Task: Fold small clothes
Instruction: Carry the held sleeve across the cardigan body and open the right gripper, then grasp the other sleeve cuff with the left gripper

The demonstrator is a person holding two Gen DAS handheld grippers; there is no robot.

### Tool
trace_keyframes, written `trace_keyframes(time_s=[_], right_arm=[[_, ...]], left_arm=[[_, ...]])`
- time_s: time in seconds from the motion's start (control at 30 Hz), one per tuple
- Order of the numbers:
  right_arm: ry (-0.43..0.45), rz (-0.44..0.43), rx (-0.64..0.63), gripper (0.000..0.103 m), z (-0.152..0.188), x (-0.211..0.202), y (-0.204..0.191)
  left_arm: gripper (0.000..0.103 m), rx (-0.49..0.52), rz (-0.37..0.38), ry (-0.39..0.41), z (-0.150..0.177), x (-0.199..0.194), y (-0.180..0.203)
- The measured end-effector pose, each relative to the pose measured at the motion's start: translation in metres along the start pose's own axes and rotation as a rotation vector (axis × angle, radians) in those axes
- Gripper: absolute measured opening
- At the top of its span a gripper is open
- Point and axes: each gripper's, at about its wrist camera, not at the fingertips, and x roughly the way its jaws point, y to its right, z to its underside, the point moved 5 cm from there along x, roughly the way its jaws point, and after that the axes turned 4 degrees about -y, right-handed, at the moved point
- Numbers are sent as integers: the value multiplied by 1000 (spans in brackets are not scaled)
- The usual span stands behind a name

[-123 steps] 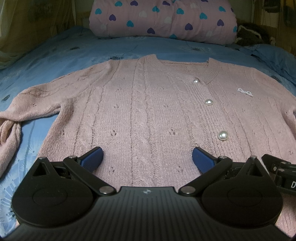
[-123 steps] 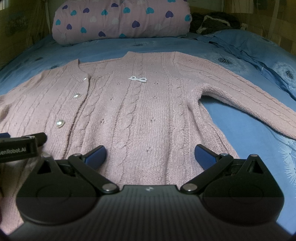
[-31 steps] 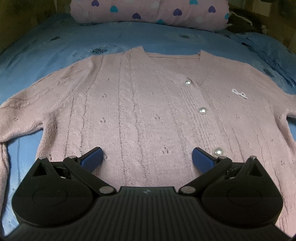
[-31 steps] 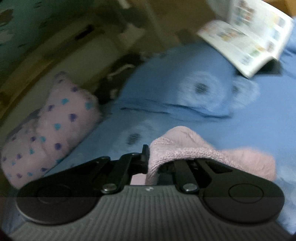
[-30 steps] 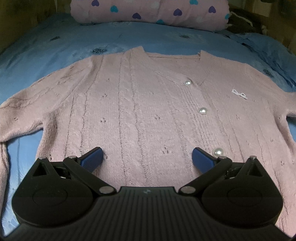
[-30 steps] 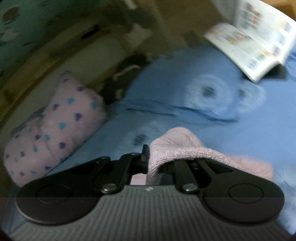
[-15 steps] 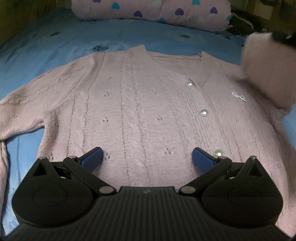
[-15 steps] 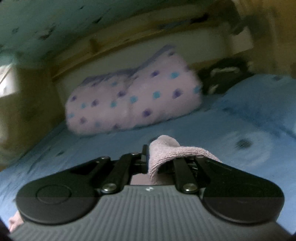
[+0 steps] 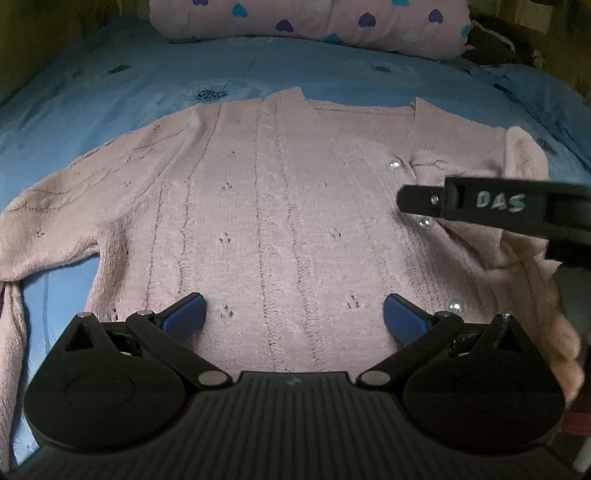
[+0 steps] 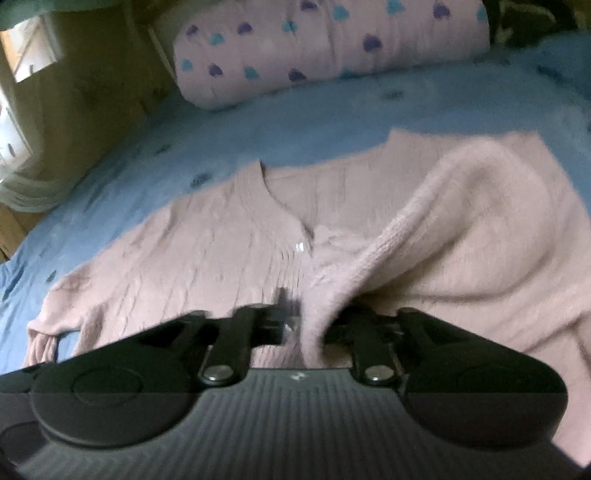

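A pink knit cardigan (image 9: 277, 221) with pearl buttons (image 9: 394, 164) lies flat, front up, on the blue bed sheet (image 9: 110, 92). My left gripper (image 9: 293, 317) hovers open over its lower body with nothing between the blue pads. My right gripper (image 10: 314, 325) is over the button line, and its black finger (image 9: 417, 203) reaches in from the right in the left wrist view. The cardigan's right sleeve (image 10: 461, 221) is folded across the chest, with its cuff between the right jaws. These jaws are opening, and a gap shows beside the cuff.
A pink pillow with heart prints (image 9: 332, 18) lies across the head of the bed. The other sleeve (image 9: 11, 332) trails down the left side over the sheet. A dark bundle (image 9: 495, 40) sits at the far right by the pillow.
My right gripper has swung in from the right side of the bed with the sleeve, laying it over the cardigan's front, and its jaws have parted. The left gripper has stayed put.
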Motion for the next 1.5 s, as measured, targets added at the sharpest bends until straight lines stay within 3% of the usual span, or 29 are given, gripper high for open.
trace_keyframes(time_s=[0.03, 0.13, 0.33, 0.53, 0.7, 0.83, 0.97, 1.1, 1.33, 1.5], right_arm=[[8, -19, -1, 42, 1, -3, -1], [-16, -59, 7, 57, 3, -15, -4], [-6, -105, 0, 57, 6, -56, 4], [50, -110, 48, 60, 6, -87, 37], [153, -28, 87, 60, 2, -102, 73], [143, 59, 150, 61, -10, -100, 96], [117, 107, 209, 61, -12, -103, 114], [127, 60, 247, 62, -18, -110, 120], [165, 61, 219, 62, -34, -125, 129], [160, 77, 281, 62, -33, -127, 148]], left_arm=[[103, 3, -3, 1, 1, 0, 0], [103, 12, -13, 7, 1, 2, 1], [103, 26, -27, 38, 5, 5, 3], [103, 60, -27, 104, 11, 5, 5], [103, 75, -25, 93, 8, 0, 6], [103, 88, -27, 88, -3, -12, 17], [103, 92, 33, 121, -22, -29, 40], [103, 107, 101, 141, -41, -38, 71], [103, 231, 80, 229, -74, -30, 131], [103, 284, 66, 252, -96, -4, 163]])
